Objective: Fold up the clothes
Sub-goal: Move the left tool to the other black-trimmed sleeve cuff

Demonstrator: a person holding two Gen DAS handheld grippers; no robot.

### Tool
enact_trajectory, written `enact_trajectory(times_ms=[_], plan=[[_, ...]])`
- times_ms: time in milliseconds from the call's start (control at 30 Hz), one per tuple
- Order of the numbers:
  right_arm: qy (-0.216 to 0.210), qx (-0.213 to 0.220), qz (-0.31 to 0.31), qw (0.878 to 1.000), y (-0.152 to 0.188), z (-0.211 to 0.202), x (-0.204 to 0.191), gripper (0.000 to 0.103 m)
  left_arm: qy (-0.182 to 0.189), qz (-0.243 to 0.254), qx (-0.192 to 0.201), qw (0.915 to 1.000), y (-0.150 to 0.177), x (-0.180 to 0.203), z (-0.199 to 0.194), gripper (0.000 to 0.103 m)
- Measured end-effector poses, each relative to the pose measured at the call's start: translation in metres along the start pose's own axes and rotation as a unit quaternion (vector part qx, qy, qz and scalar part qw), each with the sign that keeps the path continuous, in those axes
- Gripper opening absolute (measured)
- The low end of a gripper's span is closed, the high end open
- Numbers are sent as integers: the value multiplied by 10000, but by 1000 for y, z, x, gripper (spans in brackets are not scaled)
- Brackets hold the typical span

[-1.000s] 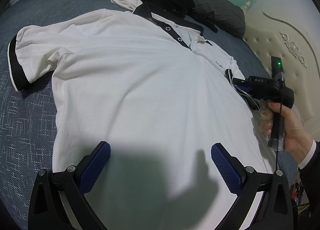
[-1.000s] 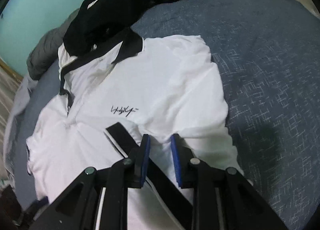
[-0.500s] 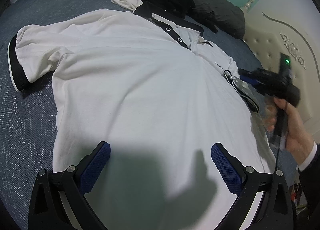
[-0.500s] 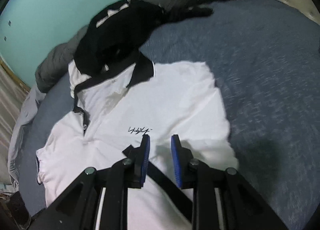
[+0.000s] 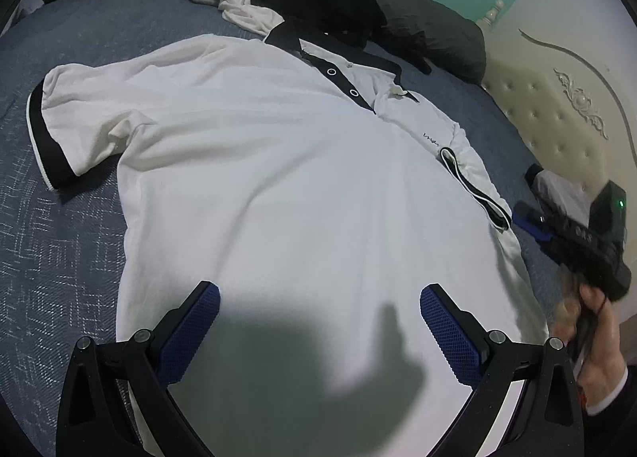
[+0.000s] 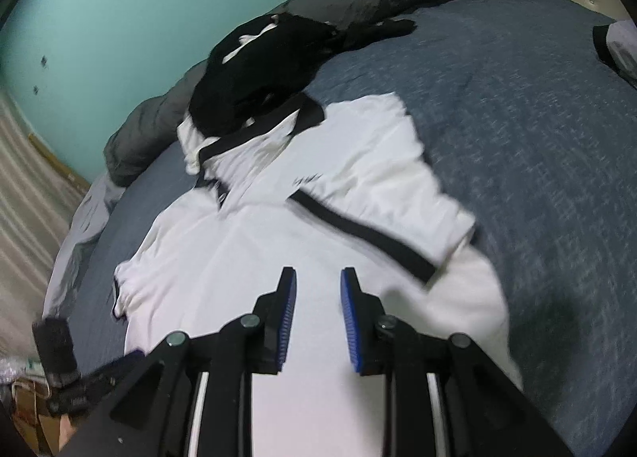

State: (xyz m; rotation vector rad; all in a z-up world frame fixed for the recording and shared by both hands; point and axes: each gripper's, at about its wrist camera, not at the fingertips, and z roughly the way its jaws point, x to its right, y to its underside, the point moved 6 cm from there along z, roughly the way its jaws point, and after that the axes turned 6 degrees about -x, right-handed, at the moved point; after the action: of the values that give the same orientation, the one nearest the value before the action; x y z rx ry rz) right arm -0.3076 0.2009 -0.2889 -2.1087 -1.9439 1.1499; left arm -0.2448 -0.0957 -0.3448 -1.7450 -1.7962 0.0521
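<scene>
One sleeve done: the right sleeve [image 6: 358, 232] of the white polo shirt [image 5: 278, 186] now lies folded inward across the chest, where a second ago the right gripper [image 6: 317, 317] sat on its black cuff. That gripper has since backed off past the shirt's edge, jaws narrowly parted, nothing between them. Left gripper [image 5: 318, 333] hovers wide open over the hem, empty. Shirt lies flat, front up, on the blue bed [image 5: 59, 258]; left sleeve [image 5: 63, 130] is likely next.
</scene>
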Motion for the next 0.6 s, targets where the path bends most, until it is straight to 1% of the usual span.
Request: enact_trajectory(times_ms=[167,267,433,500,600], plan=[[-248,27,-121,9996,20,-3,-13,22,-105,-4,158,9998,-4,-2,-7,103],[-346,2,-169,9993,23,2,-14,22,-119,-113,274,9995,-9,-9,-12,103],[-452,86,-26,9989,22,3,-8,23,-212,-272,434,9985,-19,-24,-24,103],[-517,89,48,9986,21,4,-6,23,-316,-327,488,9978,-22,-30,-28,103],[-609,110,129,9980,19,3,-5,23,-360,-606,626,9955,-27,-50,-38,103]])
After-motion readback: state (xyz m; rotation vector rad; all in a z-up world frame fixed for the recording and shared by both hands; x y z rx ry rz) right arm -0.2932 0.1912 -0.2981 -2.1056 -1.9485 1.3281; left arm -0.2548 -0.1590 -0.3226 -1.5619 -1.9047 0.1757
